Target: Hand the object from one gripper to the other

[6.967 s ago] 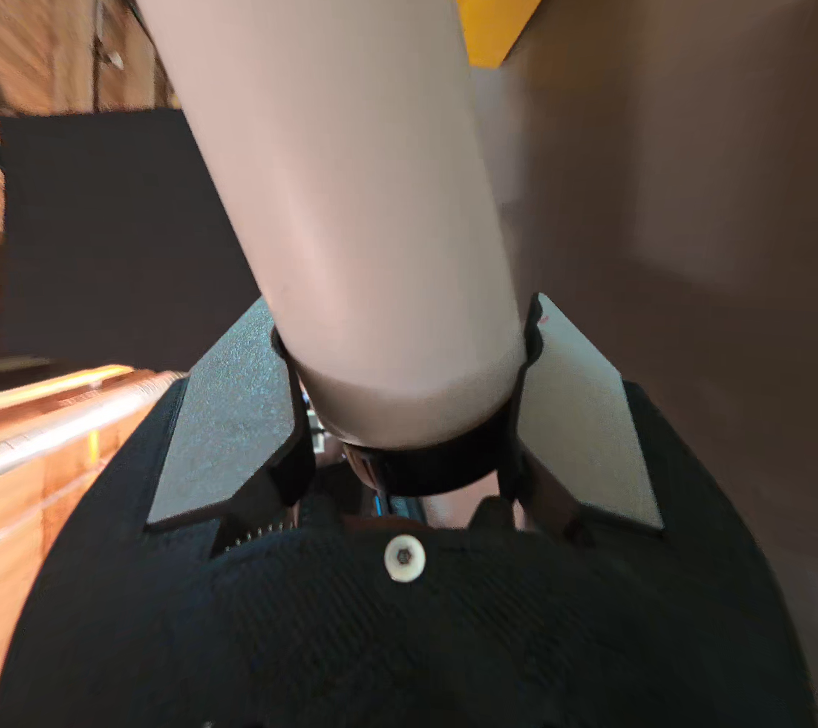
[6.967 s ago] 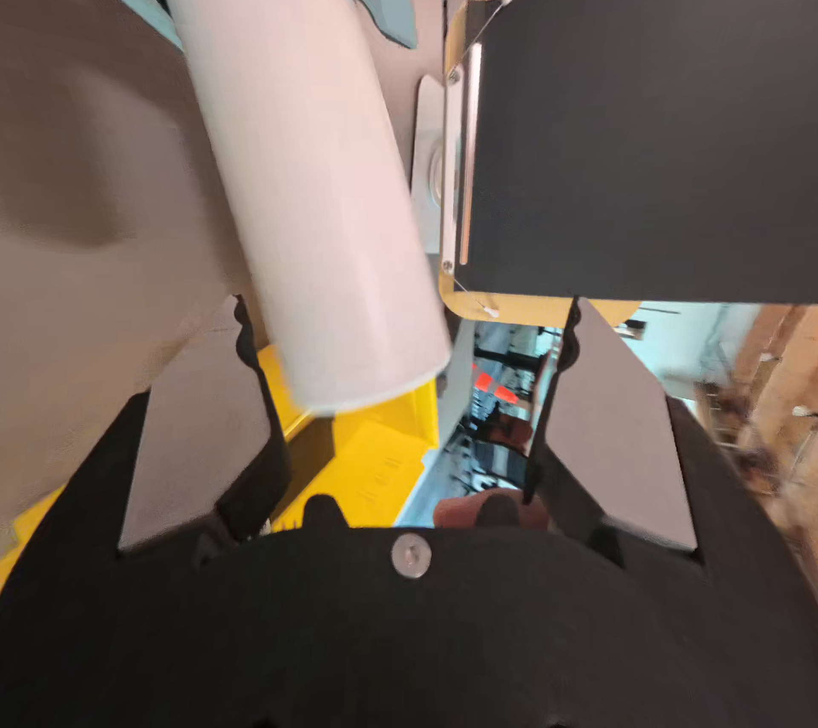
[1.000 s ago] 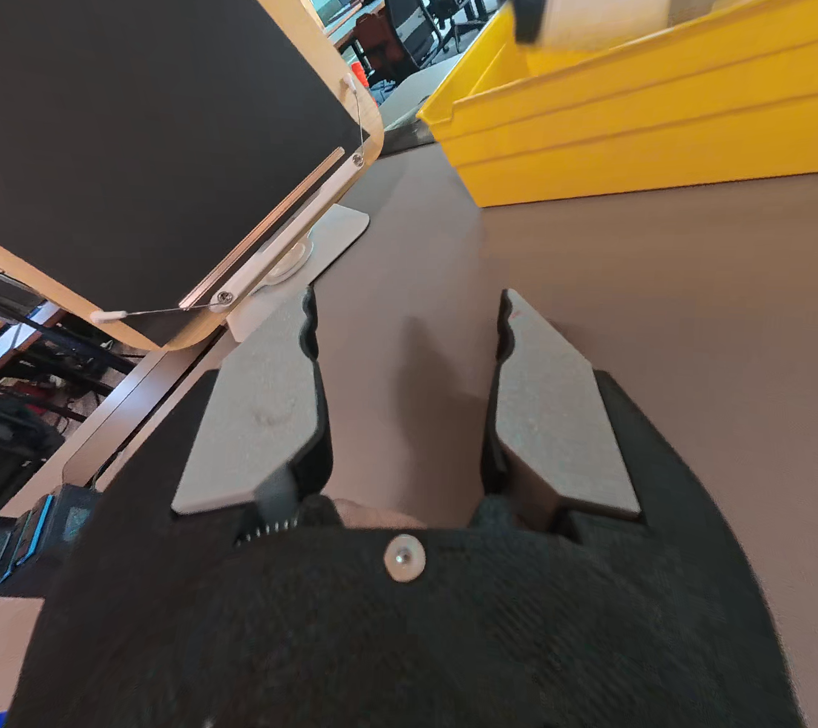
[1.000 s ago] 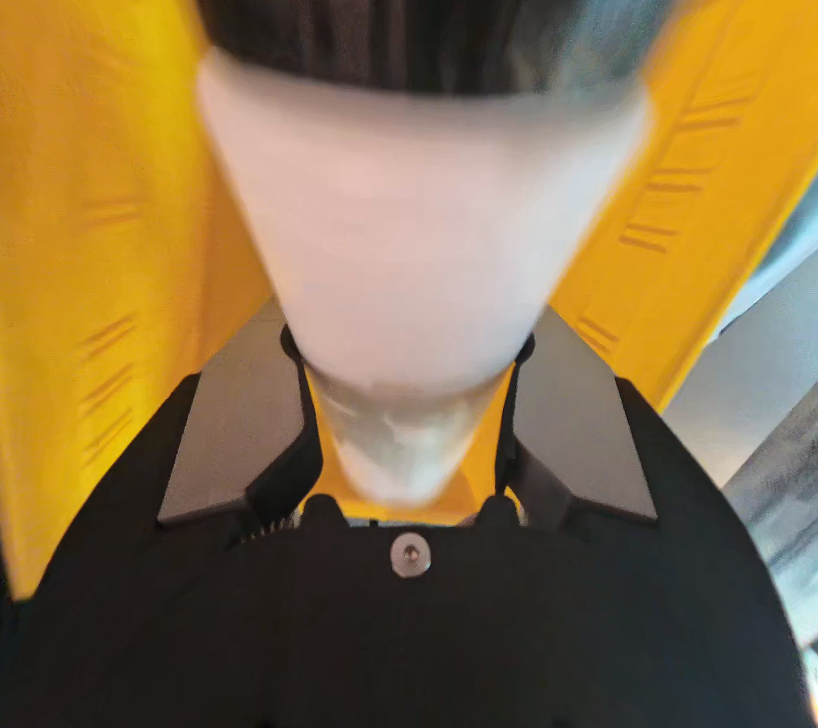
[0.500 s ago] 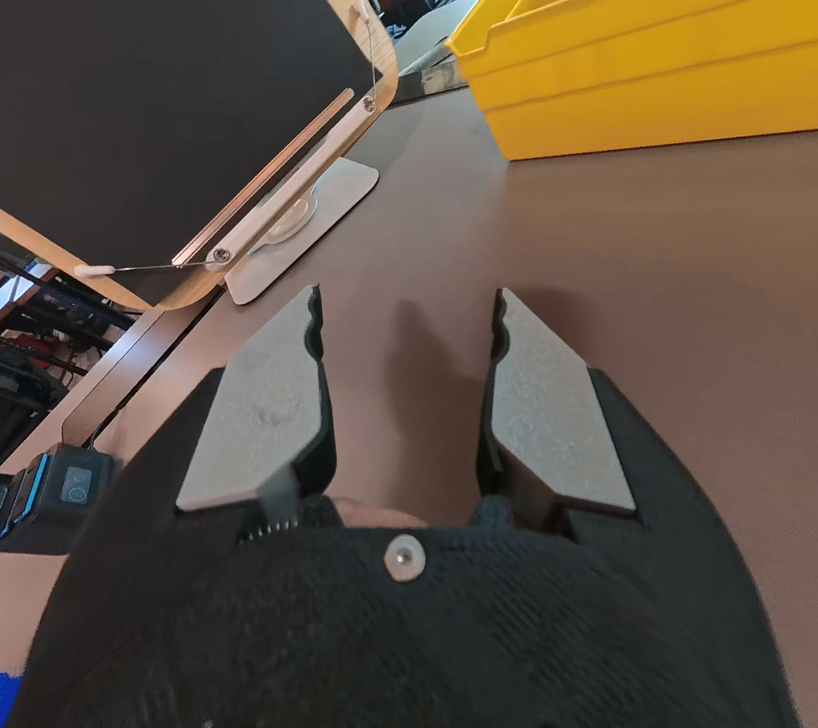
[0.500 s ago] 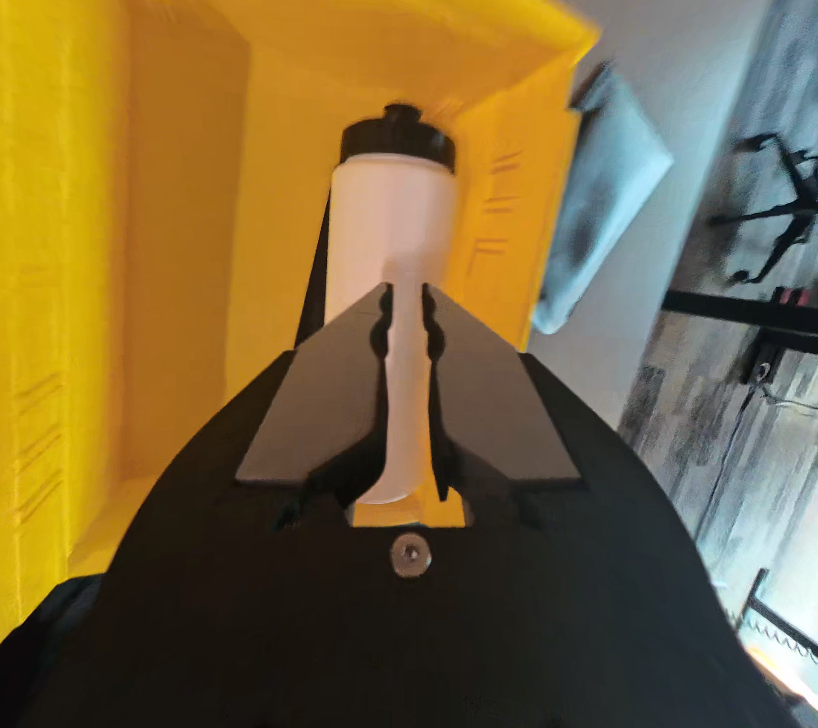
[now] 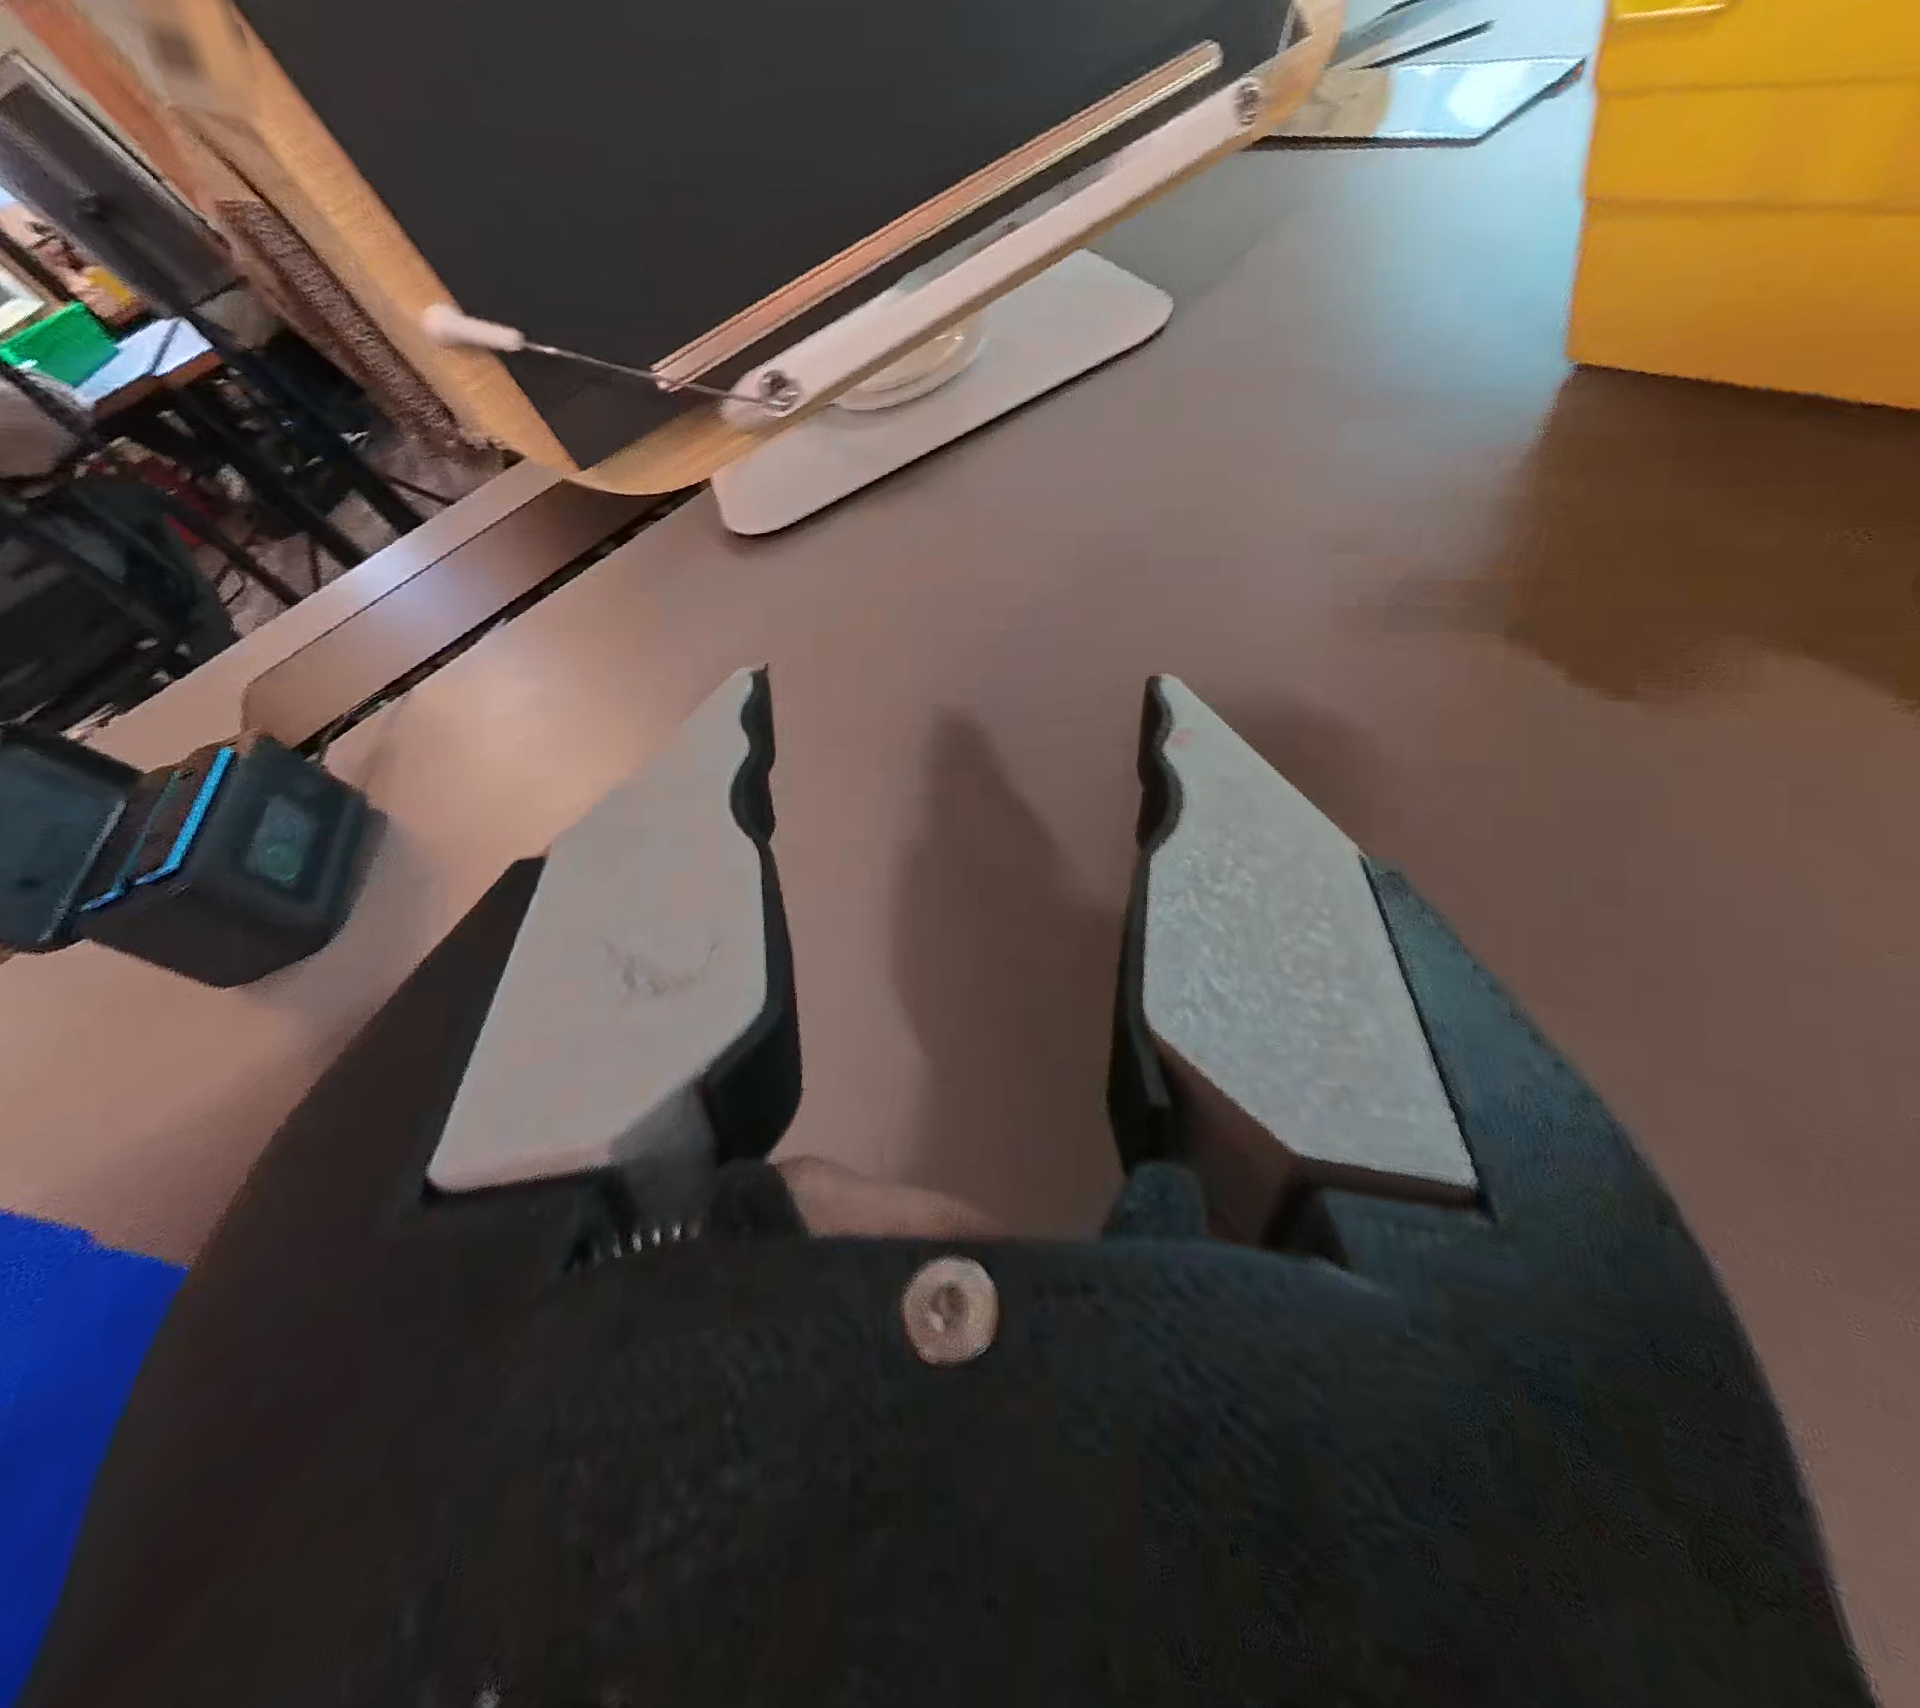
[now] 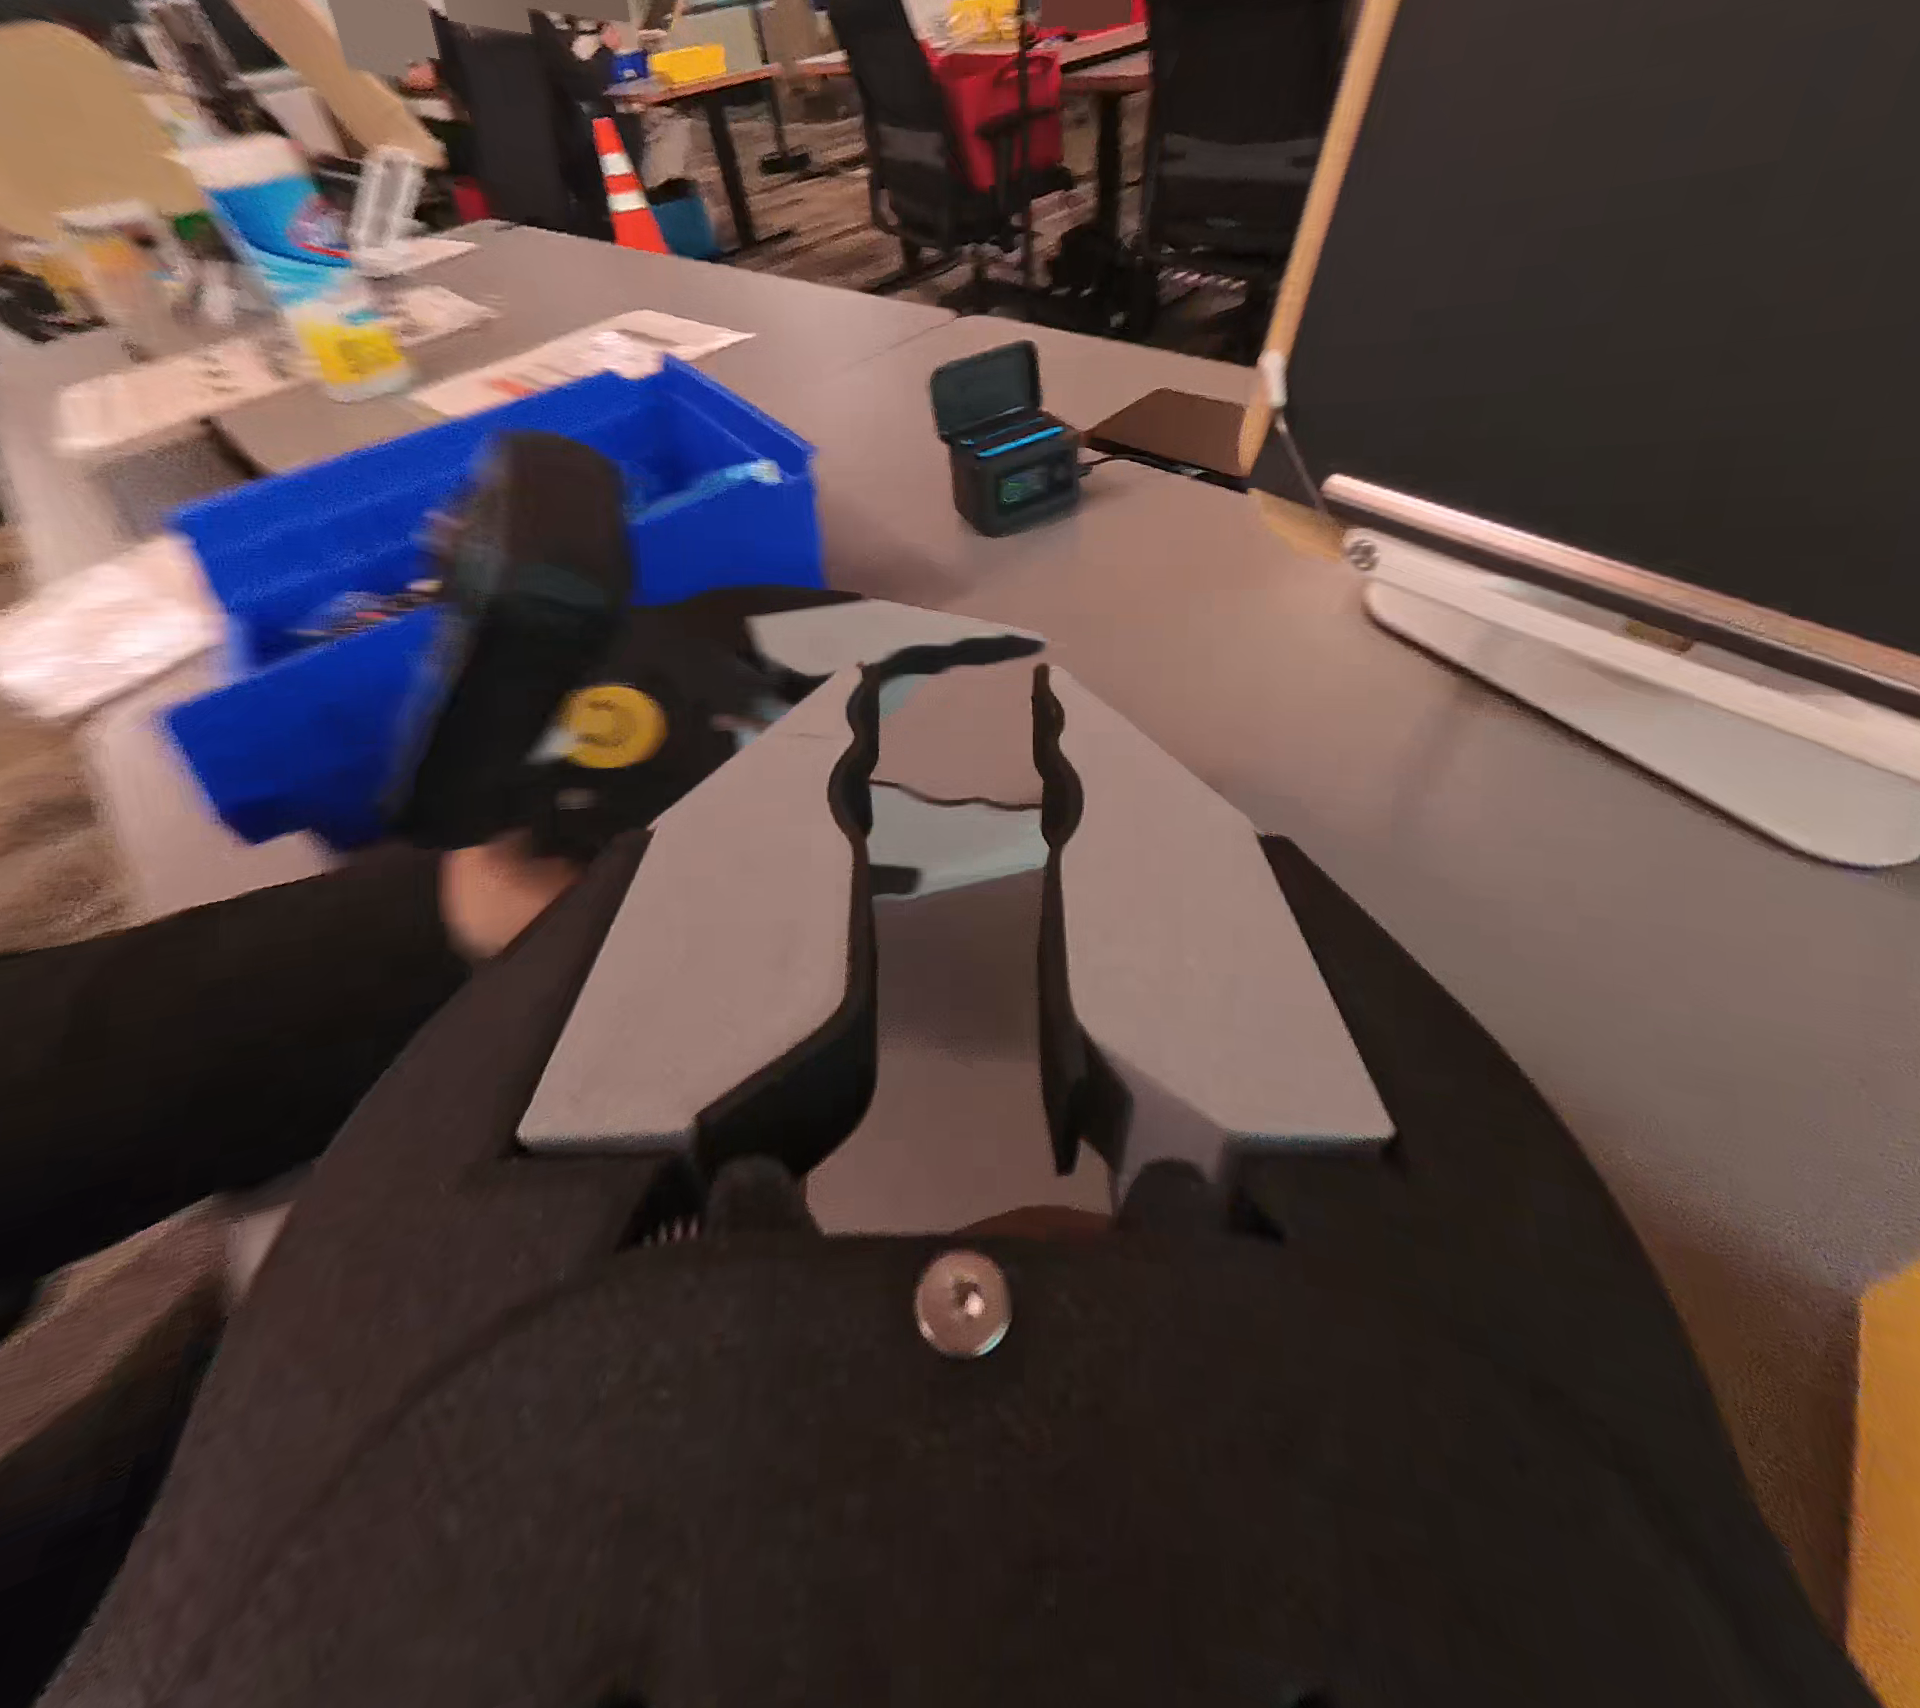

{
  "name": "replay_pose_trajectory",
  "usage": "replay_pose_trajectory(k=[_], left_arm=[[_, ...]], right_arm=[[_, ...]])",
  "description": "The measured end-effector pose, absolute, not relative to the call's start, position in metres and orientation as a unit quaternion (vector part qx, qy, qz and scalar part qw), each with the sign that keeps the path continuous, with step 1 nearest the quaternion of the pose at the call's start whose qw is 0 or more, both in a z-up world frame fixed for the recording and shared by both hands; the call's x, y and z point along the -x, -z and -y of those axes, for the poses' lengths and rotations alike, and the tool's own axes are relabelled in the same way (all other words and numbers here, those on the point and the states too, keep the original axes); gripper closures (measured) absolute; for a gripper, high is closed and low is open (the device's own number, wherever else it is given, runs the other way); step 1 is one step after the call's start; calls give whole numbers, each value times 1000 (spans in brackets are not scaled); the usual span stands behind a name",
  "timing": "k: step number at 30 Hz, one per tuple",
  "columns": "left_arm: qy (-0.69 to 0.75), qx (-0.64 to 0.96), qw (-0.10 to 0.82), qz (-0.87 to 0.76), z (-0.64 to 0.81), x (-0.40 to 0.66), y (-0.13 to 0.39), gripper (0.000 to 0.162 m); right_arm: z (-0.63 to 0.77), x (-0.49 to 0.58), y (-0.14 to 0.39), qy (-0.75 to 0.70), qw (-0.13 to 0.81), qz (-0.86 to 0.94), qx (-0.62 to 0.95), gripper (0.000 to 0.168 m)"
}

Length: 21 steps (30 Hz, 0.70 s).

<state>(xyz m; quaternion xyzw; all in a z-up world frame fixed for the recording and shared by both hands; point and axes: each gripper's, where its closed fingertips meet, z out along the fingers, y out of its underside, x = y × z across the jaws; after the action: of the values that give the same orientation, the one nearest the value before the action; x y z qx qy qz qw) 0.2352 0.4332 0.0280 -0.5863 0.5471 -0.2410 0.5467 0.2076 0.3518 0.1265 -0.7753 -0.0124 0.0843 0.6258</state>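
Note:
The white bottle with the black cap is not in either view now. My left gripper (image 7: pixel 954 702) is open and empty, low over the brown table (image 7: pixel 1351 827). My right gripper (image 8: pixel 951 682) is empty, its jaws parted by a narrow gap, and it points across the table. In the right wrist view the black body of the left gripper (image 8: pixel 520 650) shows blurred at the left, held in a hand just beyond my right fingertips. The yellow bin (image 7: pixel 1745 204) stands at the right of the left wrist view, and only a corner of it (image 8: pixel 1886 1450) shows in the right wrist view.
A monitor with a dark screen (image 7: pixel 675 48) on a pale flat base (image 7: pixel 935 411) stands on the table; it also shows in the right wrist view (image 8: pixel 1662 204). A small black charging case (image 8: pixel 1003 443) and a blue bin (image 8: pixel 644 474) sit farther off. Office chairs and desks lie beyond. Left tips to right tips: about 12 cm.
The right gripper let go of the bottle in the yellow bin, drew out and swung to face across the table. The left gripper stayed open and turned left toward the monitor.

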Motion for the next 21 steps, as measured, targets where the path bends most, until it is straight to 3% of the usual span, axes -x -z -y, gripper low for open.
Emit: replay_pose_trajectory(k=[5, 7, 9, 15, 19, 21], left_arm=[[224, 610, 544, -531, -455, -229, -23, 93], [225, 618, 536, -529, -458, -228, -20, 92], [220, 617, 533, -535, -457, -229, -17, 92], [201, 612, 518, -563, -437, -223, -5, 91], [234, 577, 515, -588, -383, -192, -54, 86], [254, 576, 529, -569, -377, -165, -101, 95]], right_arm=[[-409, -263, -62, 20, 656, -31, 754, 149], [-419, -263, -48, -18, 623, -13, 782, 126], [-420, -271, -44, 22, 629, 11, 777, 131], [-430, -255, -16, 21, 585, 55, 809, 123], [-431, -253, -15, 31, 583, 54, 810, 123], [-432, -249, -12, 16, 575, 54, 817, 120]])
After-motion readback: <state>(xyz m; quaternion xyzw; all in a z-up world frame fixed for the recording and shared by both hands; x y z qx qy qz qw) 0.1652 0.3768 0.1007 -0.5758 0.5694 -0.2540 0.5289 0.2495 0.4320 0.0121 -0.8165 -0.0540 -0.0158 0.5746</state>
